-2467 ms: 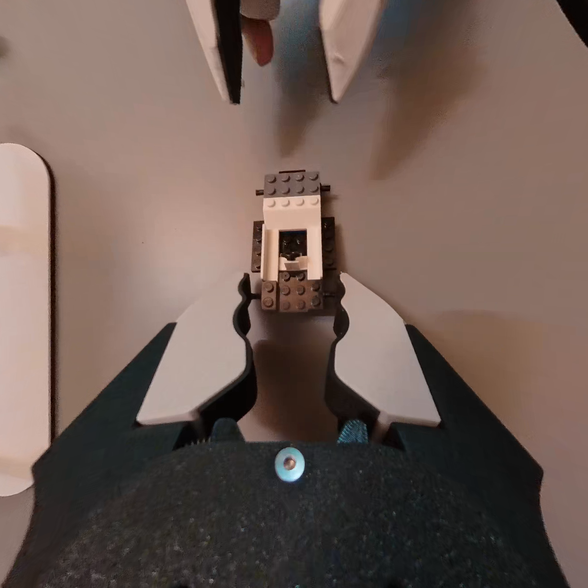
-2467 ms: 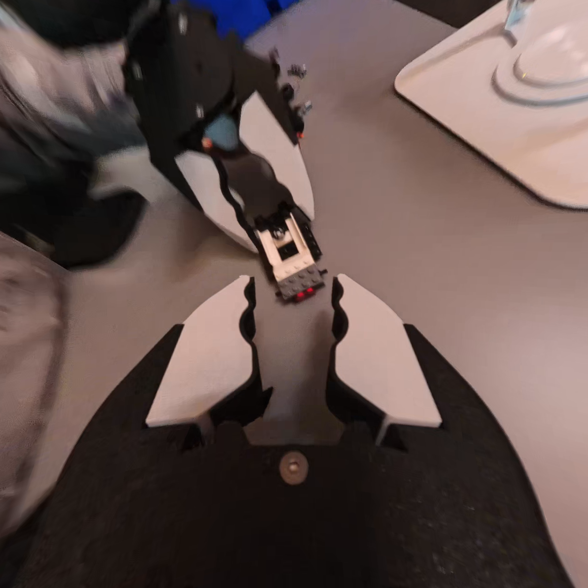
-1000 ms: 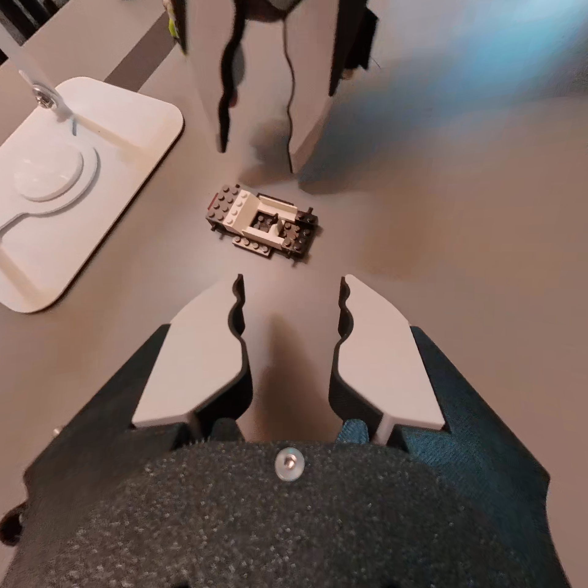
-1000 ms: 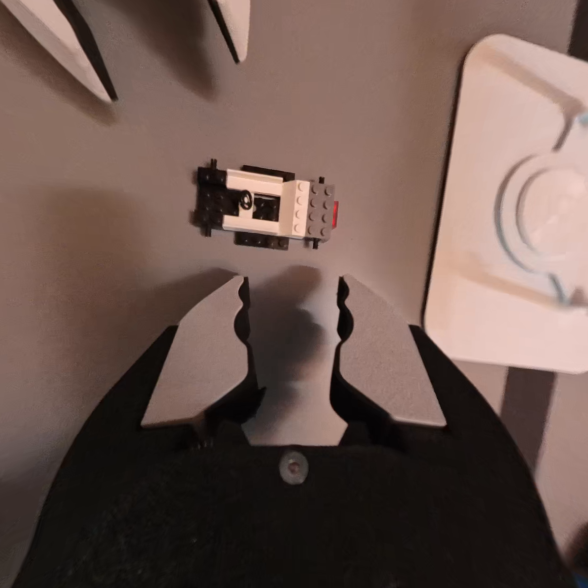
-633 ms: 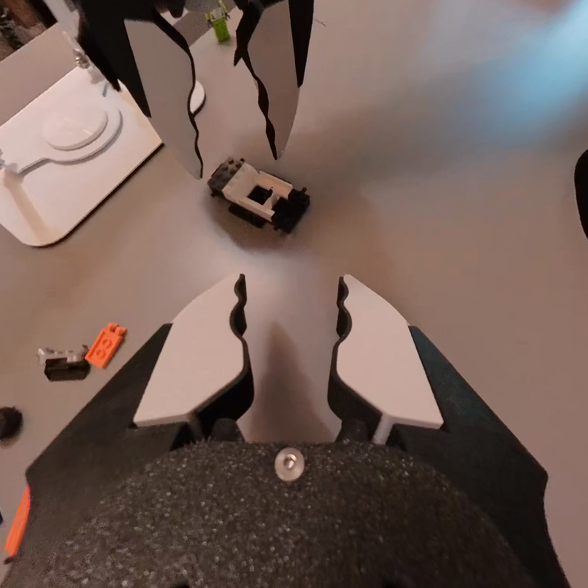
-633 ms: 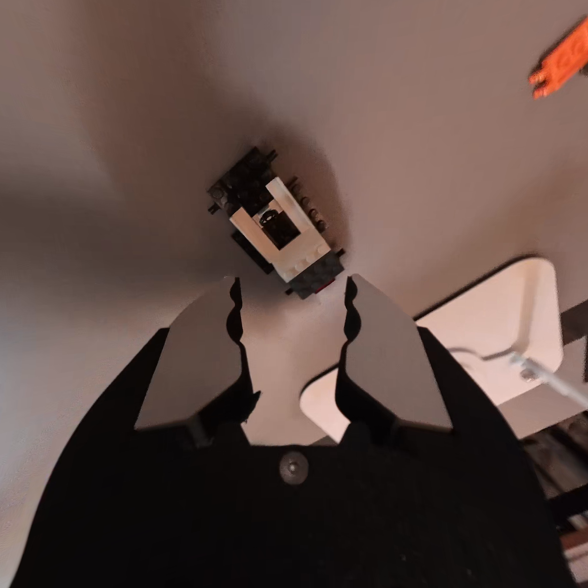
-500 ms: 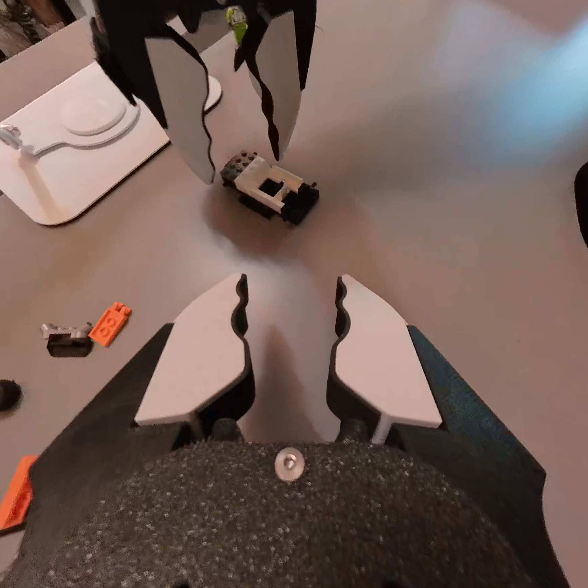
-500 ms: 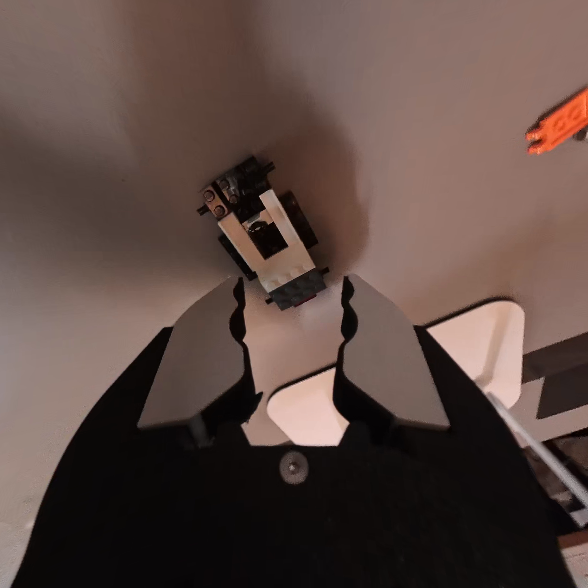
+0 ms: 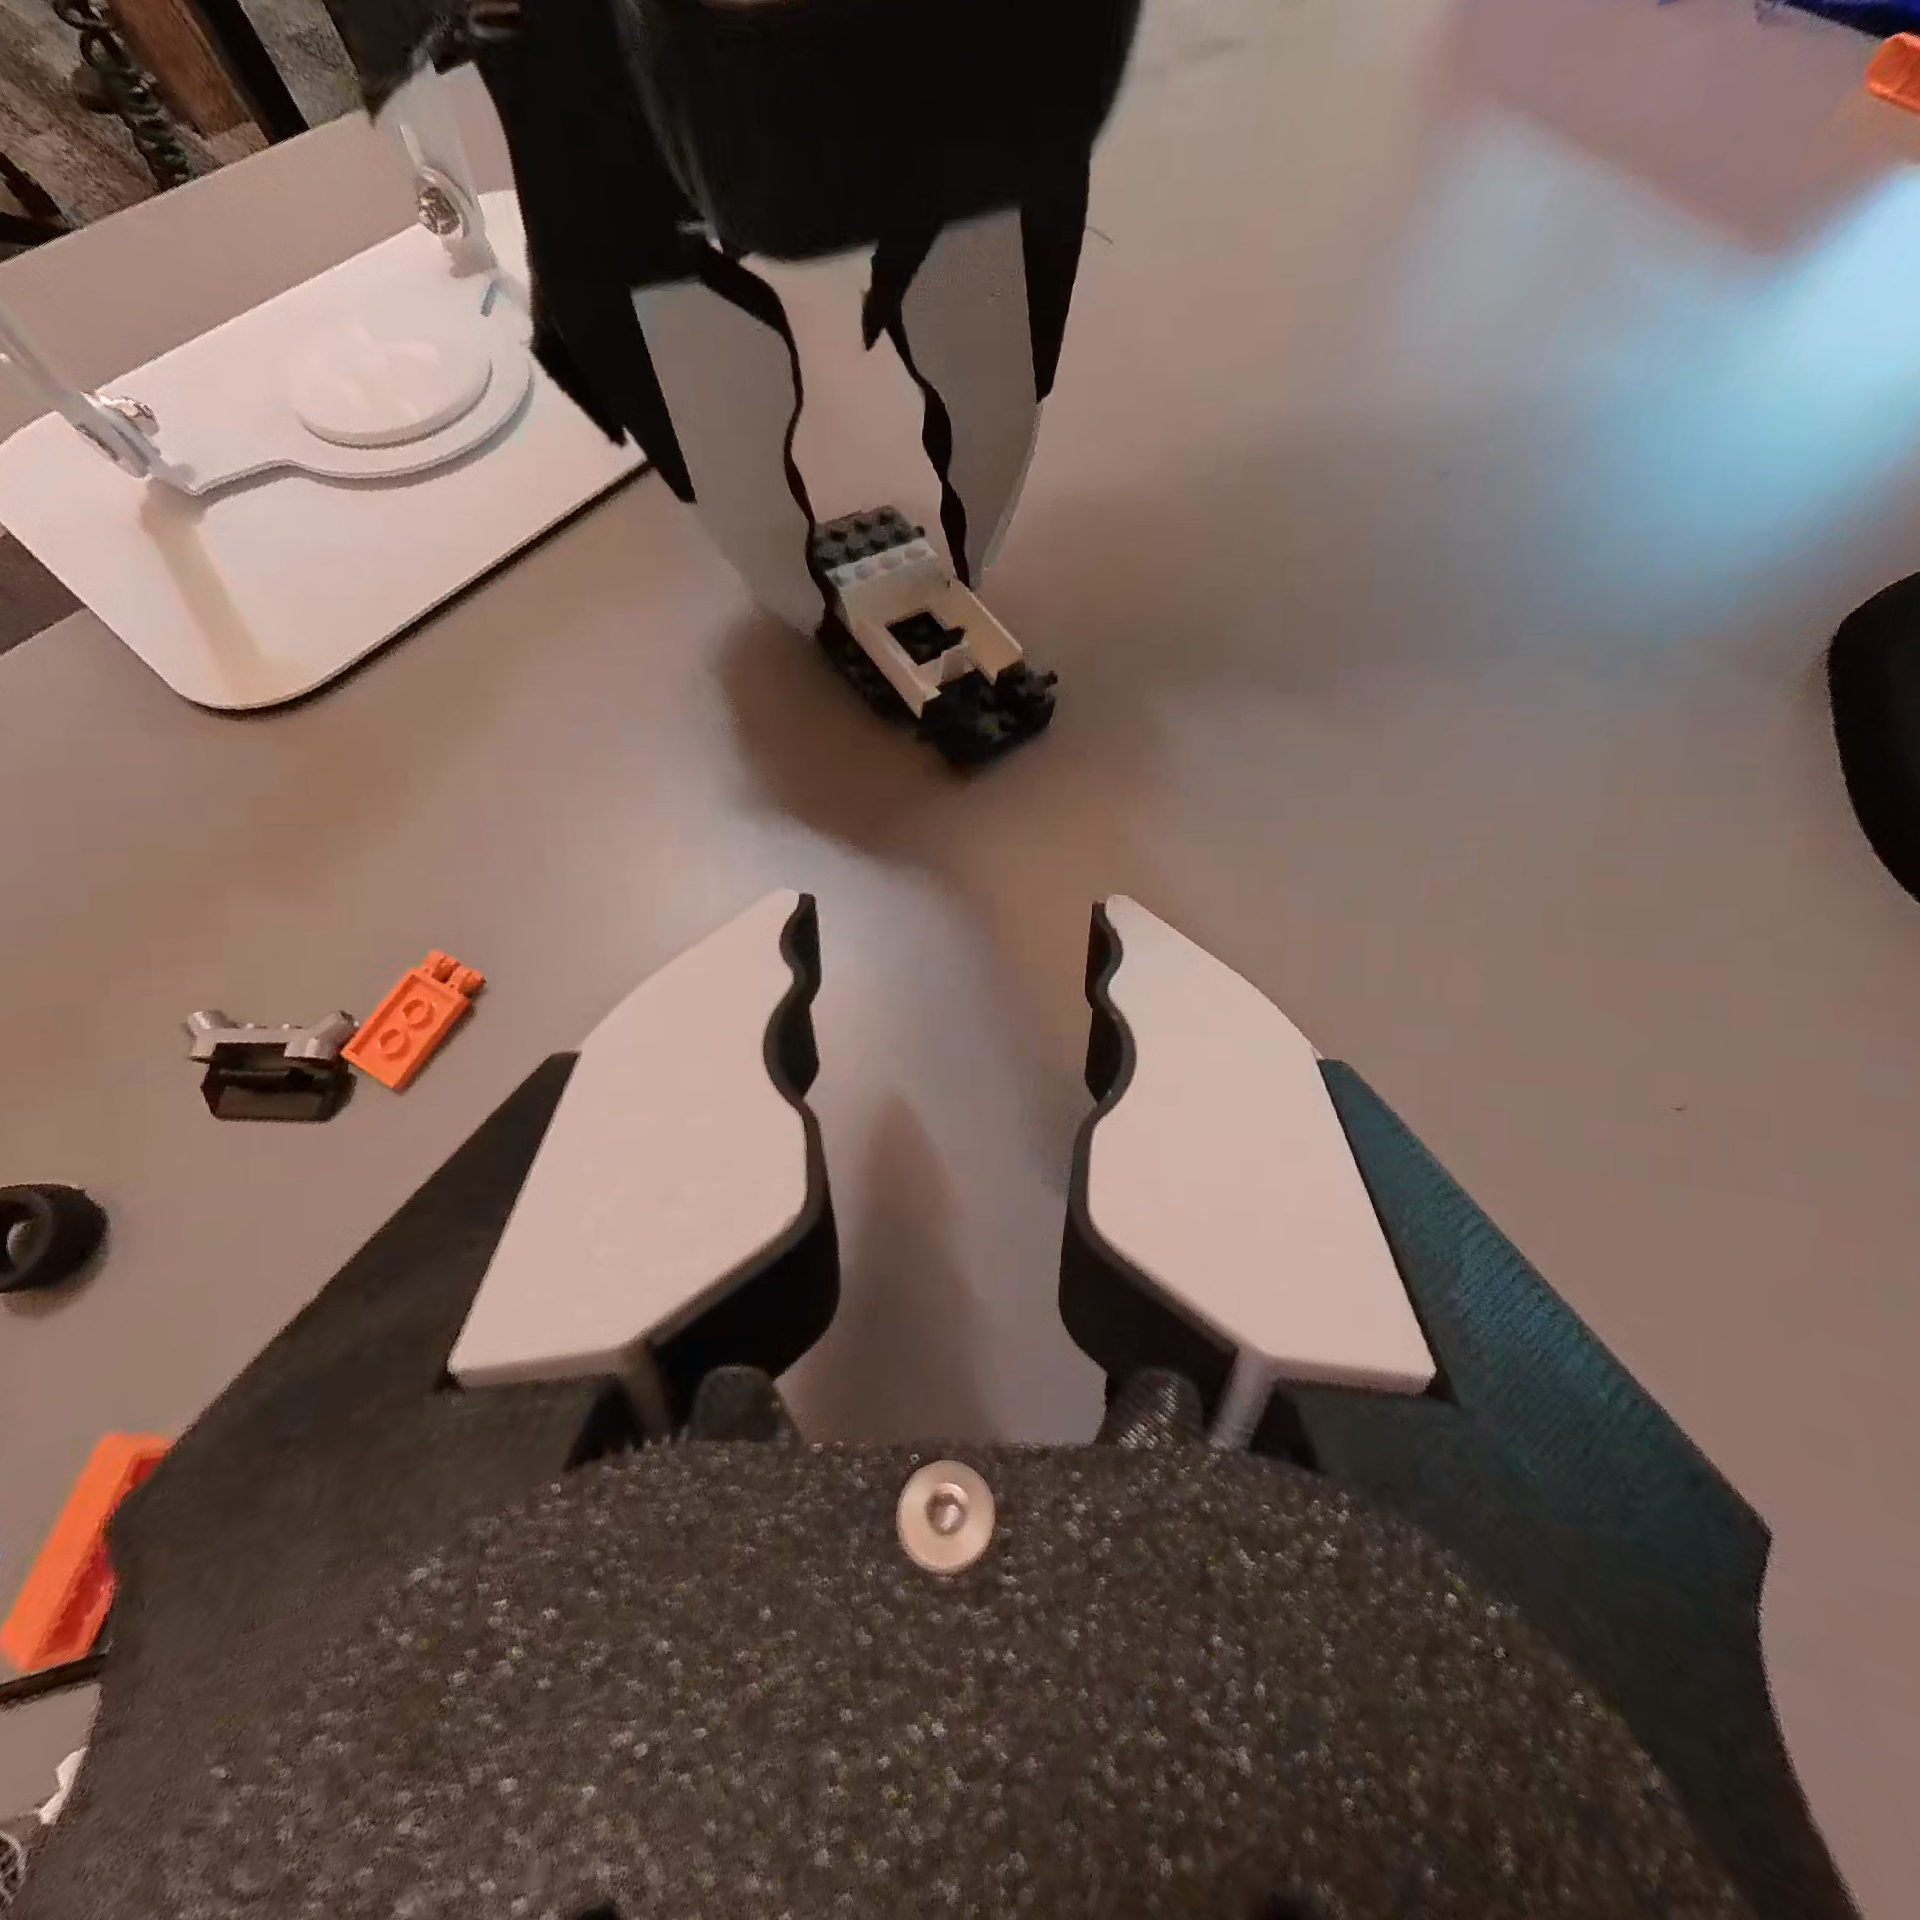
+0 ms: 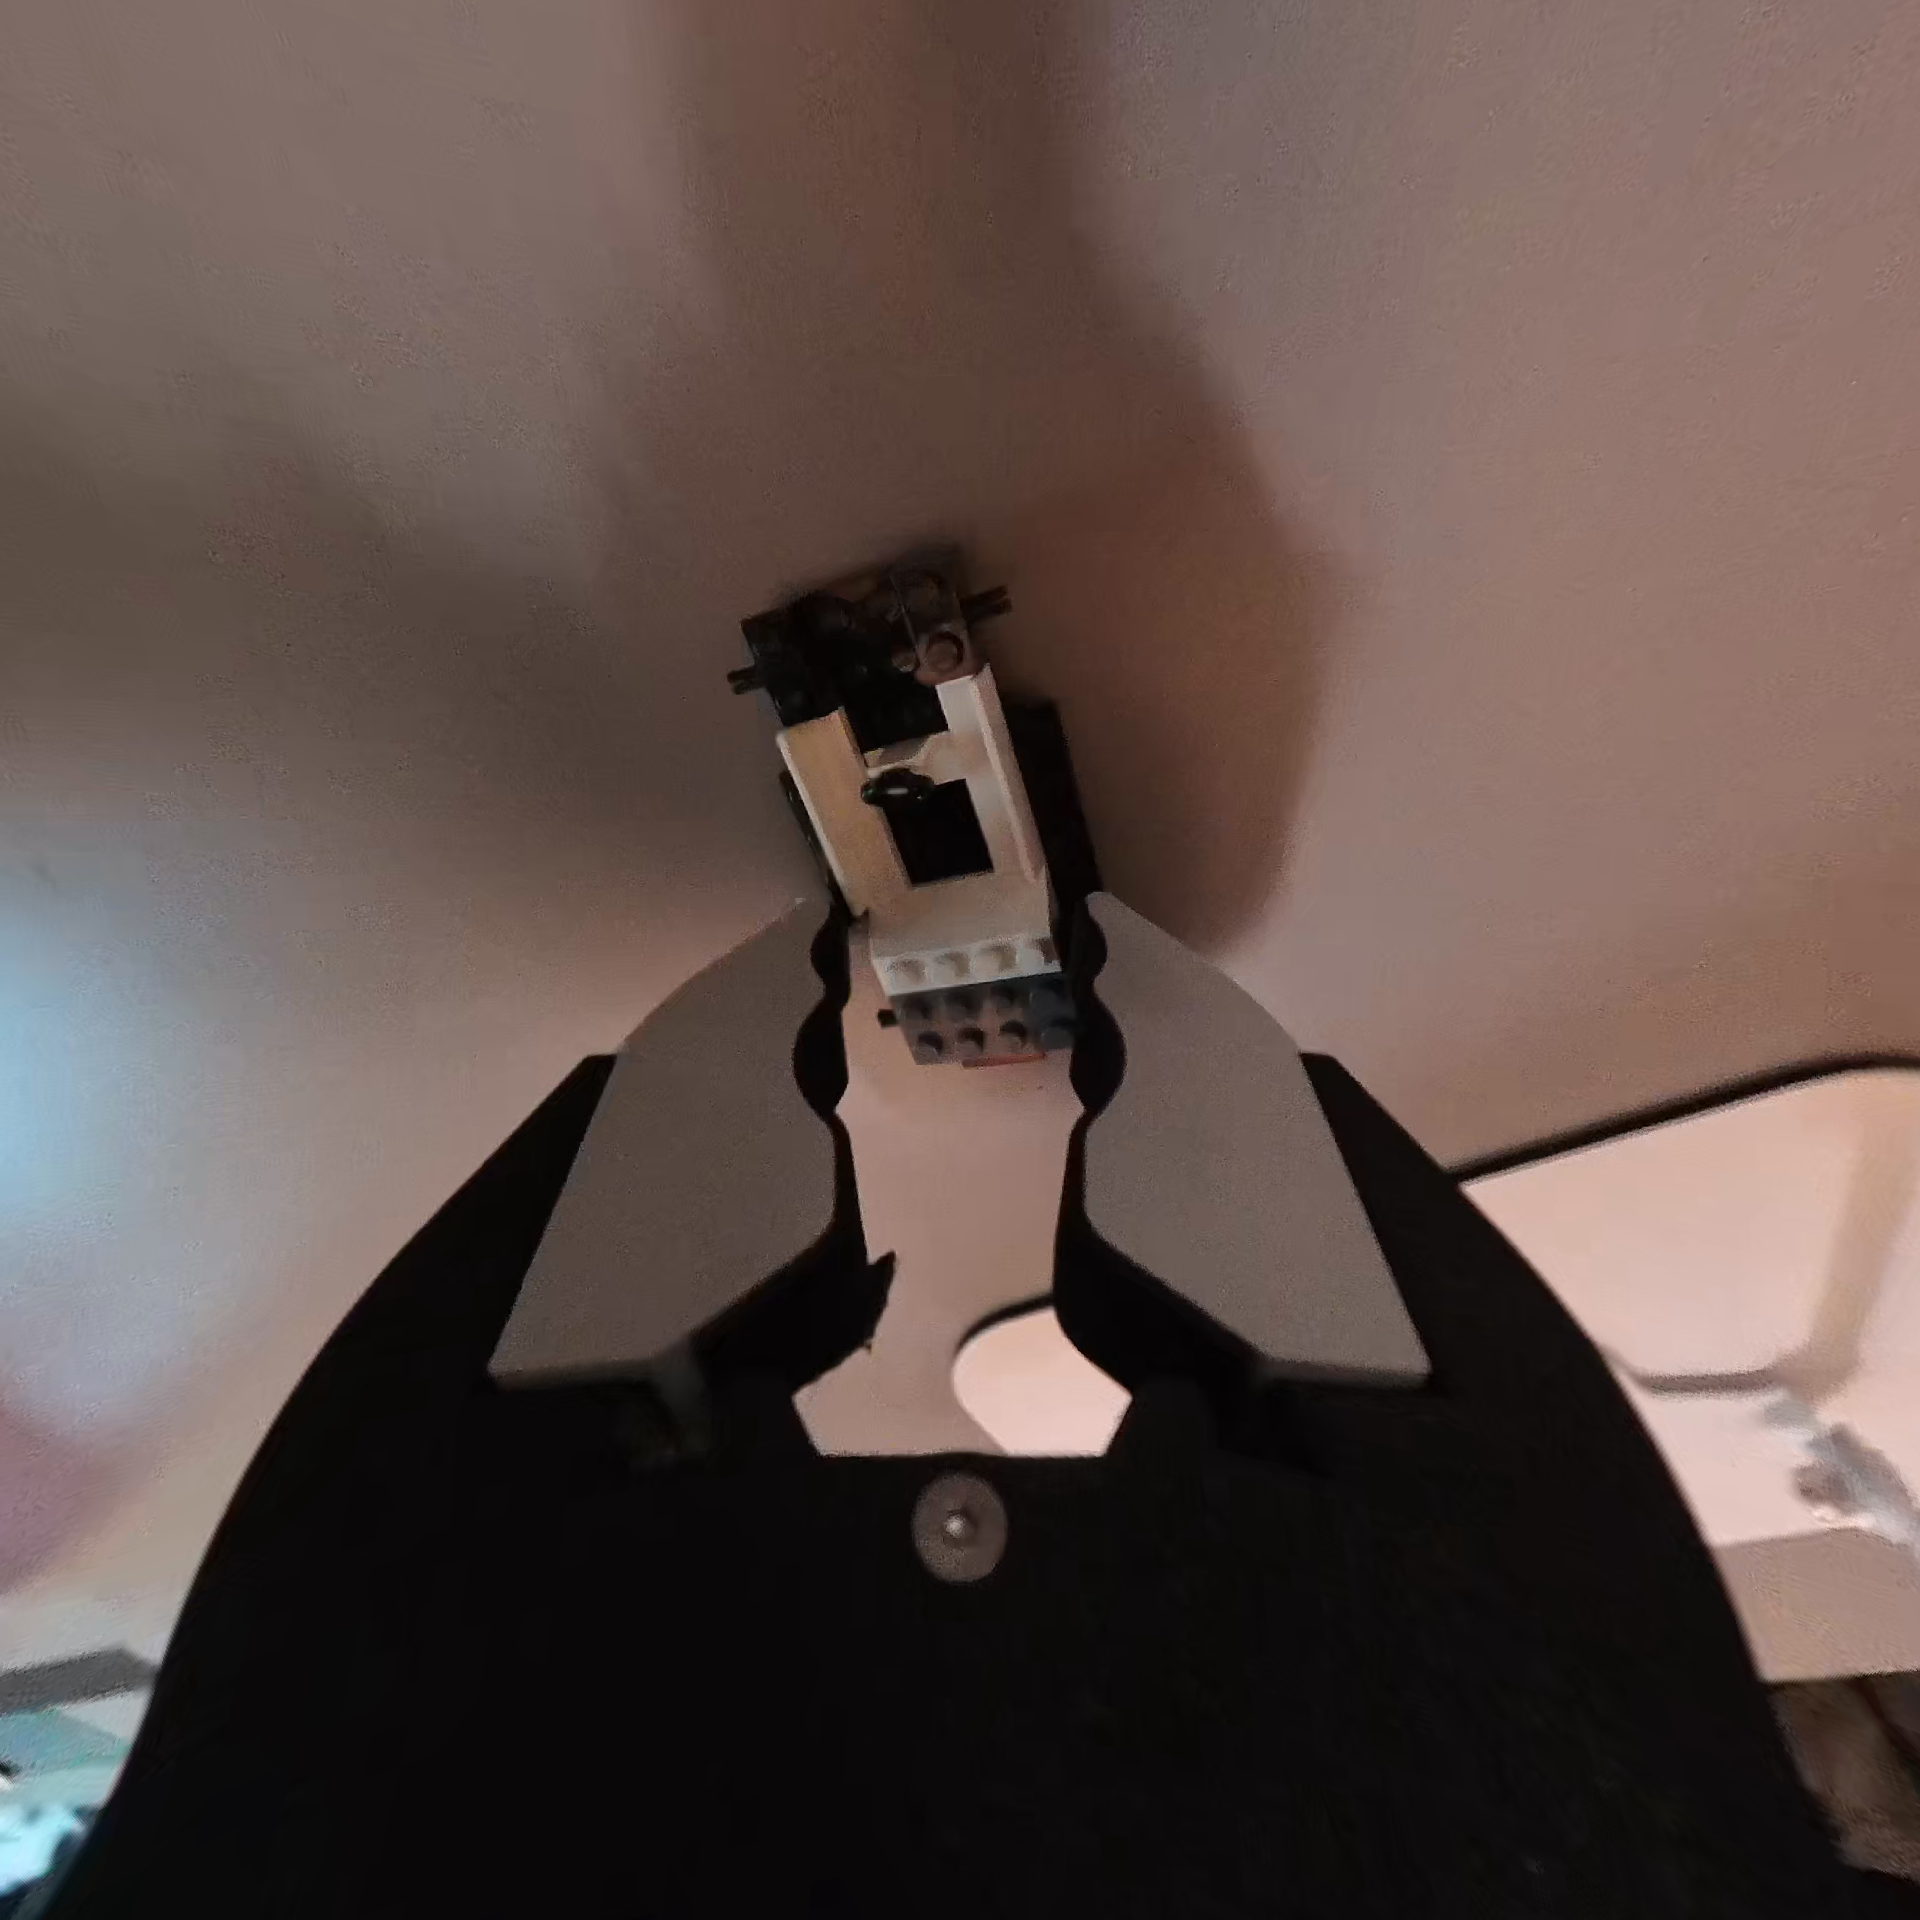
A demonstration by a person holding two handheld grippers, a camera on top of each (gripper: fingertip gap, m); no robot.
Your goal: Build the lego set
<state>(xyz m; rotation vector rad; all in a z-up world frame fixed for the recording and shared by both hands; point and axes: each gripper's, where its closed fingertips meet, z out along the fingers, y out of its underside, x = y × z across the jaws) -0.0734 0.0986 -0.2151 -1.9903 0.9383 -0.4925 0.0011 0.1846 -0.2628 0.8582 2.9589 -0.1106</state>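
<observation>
since half a second earlier, your right gripper (image 10: 951, 935) had come down over the grey-studded end of the lego car (image 9: 920, 623), and the car had turned to lie roughly in line with the fingers. the jaws stood narrowly apart, straddling that end; the right finger looked to be touching the car's side, the left finger showed a thin gap, so you had not yet clamped it. your left gripper (image 9: 951, 925) hung back, jaws moderately wide and holding nothing, well apart from the car, which sat on the grey table (image 9: 1455, 831) near the white stand base (image 9: 291, 499).

what could have gone wrong, as i judged it: if you had closed with contact on only one side, the car could have skidded or twisted out. squeezing across the thin axle pins or loose plates might also have popped a piece off.

counted in the left wrist view: one car, one small orange plate (image 9: 414, 1023), one grey-and-black piece (image 9: 268, 1065) touching it, one black tyre (image 9: 44, 1231), one orange brick (image 9: 73, 1558) at the edge, one orange bit (image 9: 1893, 75) far off.
</observation>
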